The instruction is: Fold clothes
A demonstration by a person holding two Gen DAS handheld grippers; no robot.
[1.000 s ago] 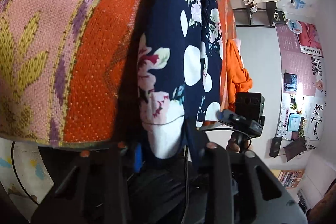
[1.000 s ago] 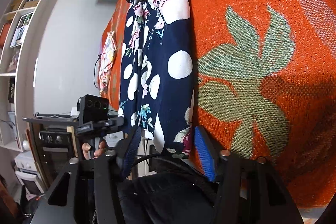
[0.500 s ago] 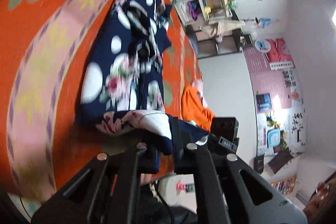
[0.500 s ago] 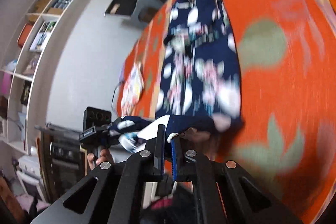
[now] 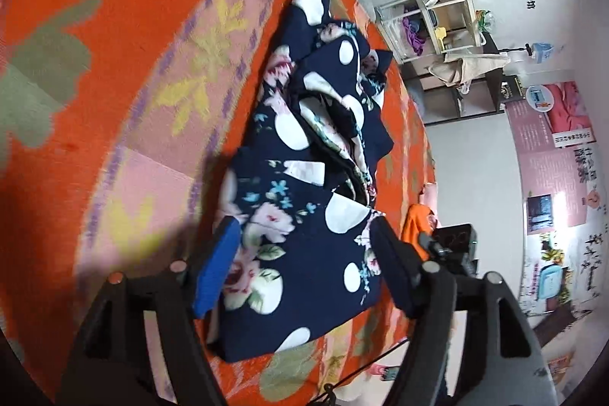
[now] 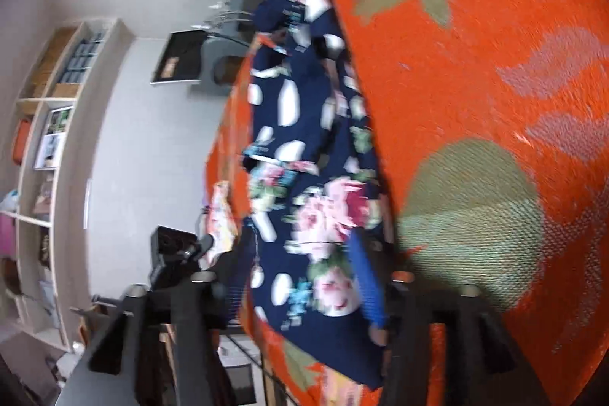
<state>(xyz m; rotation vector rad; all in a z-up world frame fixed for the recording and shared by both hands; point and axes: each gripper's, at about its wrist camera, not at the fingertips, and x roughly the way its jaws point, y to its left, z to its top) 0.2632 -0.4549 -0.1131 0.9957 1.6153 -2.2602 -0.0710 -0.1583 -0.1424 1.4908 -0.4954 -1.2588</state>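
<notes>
In your left wrist view you have one garment, a navy floral dress point(image 5: 304, 200), lying on one orange woven blanket point(image 5: 114, 71) with pink, yellow and green flower bands. The dress is folded over itself: a flat lower panel nearest you, with white ovals, pink roses and small blue flowers, and a bunched, rumpled part farther up where the folds open onto a dark inside. Your left gripper point(image 5: 304, 265) has two fingers, one with a blue pad on the left and one dark on the right. Its jaws have just been opening and now stand released, wide apart over the near panel; the cloth shows between them but neither pad presses it. One orange cloth point(image 5: 416, 227) hangs at the blanket's far edge, and your other gripper's camera block shows just beside it.

In your right wrist view, which is blurred, you see the same single dress point(image 6: 316, 185) along the left edge of the blanket point(image 6: 495, 101), its near hem by the tool. Your right gripper point(image 6: 300, 280) also has just been opening; its two fingers stand apart, released, with the dress below and between them, ungripped. One pale patterned cloth point(image 6: 220, 215) hangs off the edge beside the dress.
</notes>
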